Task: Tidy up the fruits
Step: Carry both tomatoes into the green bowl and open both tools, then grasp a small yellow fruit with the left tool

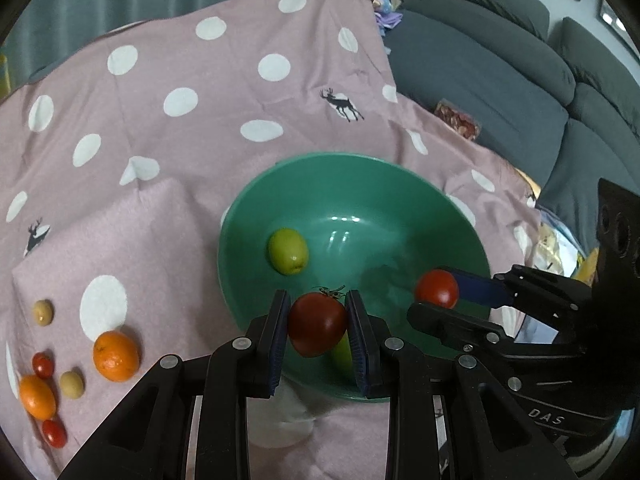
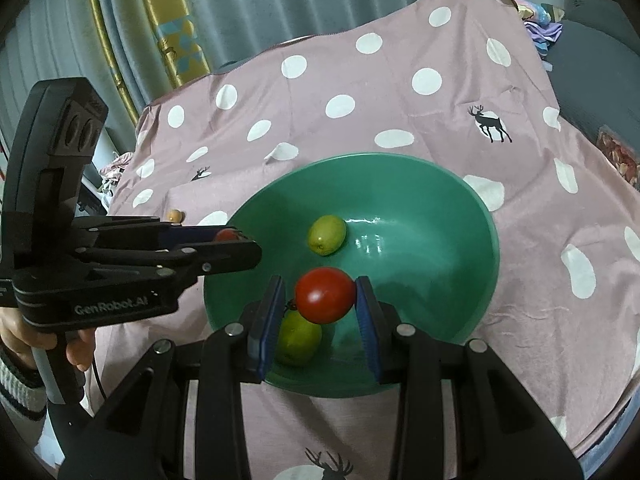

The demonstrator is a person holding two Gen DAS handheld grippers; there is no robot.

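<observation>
- Between the left tool's (image 1: 318, 326) pads sits a dark tomato (image 1: 317, 324), clamped from both sides with its green stem up, held over the near rim of the bowl (image 1: 420, 184).
- The right tool (image 2: 320, 300) likewise grips a brighter tomato (image 2: 325, 295); its right pad touches the fruit, while the left pad seems to stand slightly off in its own view, so I judge the hold lighter on that side.
- Just below, inside the bowl, lie two green fruits: one (image 2: 298, 338) near the front wall, partly hidden by the held tomato, and another (image 2: 326, 235) toward the middle.
- The step in hand looks like dropping both tomatoes into the bowl. Lower each close to the bowl's floor before letting the pads part, so the fruit rolls rather than falls and bruises.
- Aim for the bare right half, clear of the green fruits, and release one at a time so the tools do not knock together.
- Farther left on the cloth-covered tabletop (image 1: 240, 92) wait two oranges (image 1: 116, 356), small tomatoes (image 1: 42, 365) and pale fruits (image 1: 72, 384), well apart from the bowl.
</observation>
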